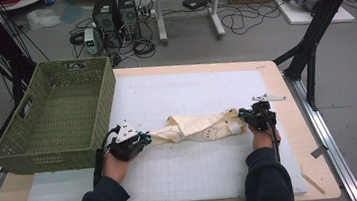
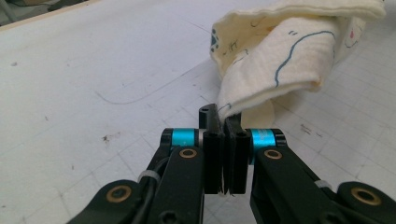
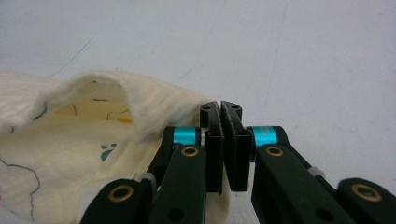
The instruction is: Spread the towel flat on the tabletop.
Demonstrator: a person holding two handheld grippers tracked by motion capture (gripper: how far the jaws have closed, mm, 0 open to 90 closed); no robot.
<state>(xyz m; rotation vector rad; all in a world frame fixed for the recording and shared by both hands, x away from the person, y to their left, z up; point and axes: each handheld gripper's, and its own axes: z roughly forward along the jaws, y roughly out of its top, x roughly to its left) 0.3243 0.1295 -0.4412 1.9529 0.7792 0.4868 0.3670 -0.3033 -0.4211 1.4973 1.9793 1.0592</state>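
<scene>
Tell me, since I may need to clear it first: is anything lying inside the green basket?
No. In the high view the green basket shows bare woven floor; the cream cloth lies outside it on the white mat.

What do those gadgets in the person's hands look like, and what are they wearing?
Each hand-held gripper is black: the left hand-held gripper carries a grey three-cornered plate, as does the right hand-held gripper. Up close, blue bands and brass-coloured rivets mark the black jaws. A black cable trails from each. Sleeves are dark.
</scene>
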